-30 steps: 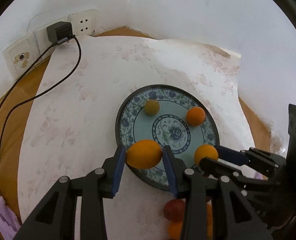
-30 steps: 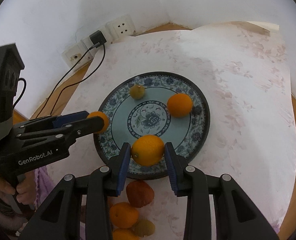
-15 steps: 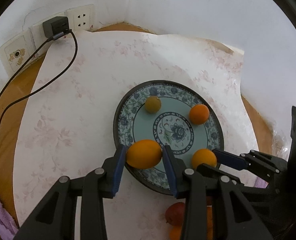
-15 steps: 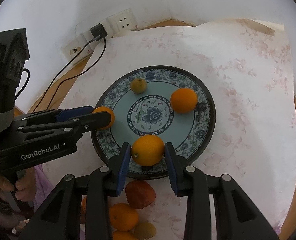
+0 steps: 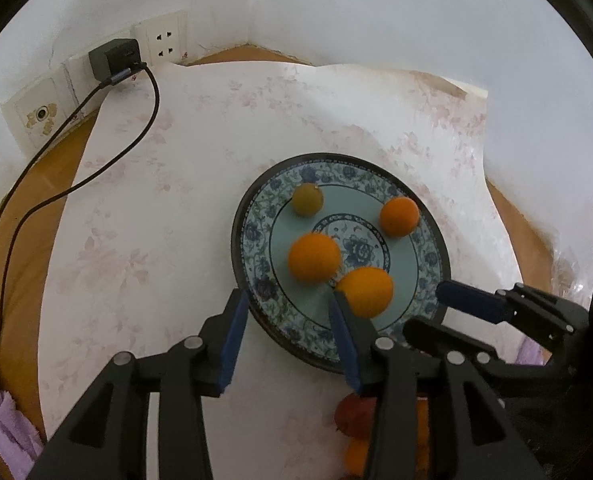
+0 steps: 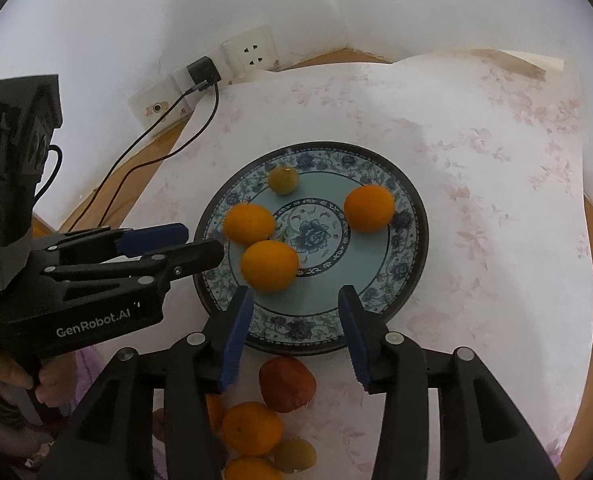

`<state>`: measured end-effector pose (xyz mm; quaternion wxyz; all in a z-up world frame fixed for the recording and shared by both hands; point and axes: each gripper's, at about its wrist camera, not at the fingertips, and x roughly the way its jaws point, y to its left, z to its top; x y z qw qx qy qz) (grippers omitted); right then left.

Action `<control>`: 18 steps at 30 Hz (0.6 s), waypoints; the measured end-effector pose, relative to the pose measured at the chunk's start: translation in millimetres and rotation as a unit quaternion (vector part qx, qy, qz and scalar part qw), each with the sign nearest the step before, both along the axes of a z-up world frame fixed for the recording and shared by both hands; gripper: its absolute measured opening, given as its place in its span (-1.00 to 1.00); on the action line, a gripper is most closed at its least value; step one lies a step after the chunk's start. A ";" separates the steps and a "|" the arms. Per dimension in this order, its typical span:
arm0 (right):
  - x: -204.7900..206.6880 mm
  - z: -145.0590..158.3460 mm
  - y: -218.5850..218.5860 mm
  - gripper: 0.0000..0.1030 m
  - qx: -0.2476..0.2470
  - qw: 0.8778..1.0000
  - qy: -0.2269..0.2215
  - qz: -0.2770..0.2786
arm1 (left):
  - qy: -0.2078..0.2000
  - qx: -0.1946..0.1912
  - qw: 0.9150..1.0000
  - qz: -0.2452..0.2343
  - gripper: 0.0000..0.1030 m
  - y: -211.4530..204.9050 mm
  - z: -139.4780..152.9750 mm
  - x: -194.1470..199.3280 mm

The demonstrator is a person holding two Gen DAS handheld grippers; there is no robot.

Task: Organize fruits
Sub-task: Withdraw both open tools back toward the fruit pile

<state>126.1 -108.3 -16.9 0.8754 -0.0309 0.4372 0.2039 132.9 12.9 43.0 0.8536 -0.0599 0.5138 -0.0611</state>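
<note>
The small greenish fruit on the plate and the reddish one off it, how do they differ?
The greenish fruit is yellow-green and sits on the plate at its far rim; the reddish fruit is brownish-red, looks bigger, and lies on the tablecloth just outside the near rim. Neither is gripped.

Both grippers hover with jaws spread wide and nothing between them. The left gripper [image 5: 286, 332] reaches over the plate's near-left rim; the right gripper [image 6: 296, 328] sits over its near rim. A hand [image 6: 36, 384] grips the left handle.
</note>
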 end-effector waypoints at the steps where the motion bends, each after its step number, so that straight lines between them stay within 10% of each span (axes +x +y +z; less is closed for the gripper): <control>1: -0.9 0.4 -1.0 -0.12 0.002 1.000 0.001 -0.001 | 0.000 0.002 1.000 0.000 -0.13 -0.2 0.6 -0.7; 18: -32.7 9.9 -20.7 -0.12 0.015 1.000 -0.005 -0.025 | 0.017 0.005 1.000 0.012 -0.12 6.0 9.7 -37.2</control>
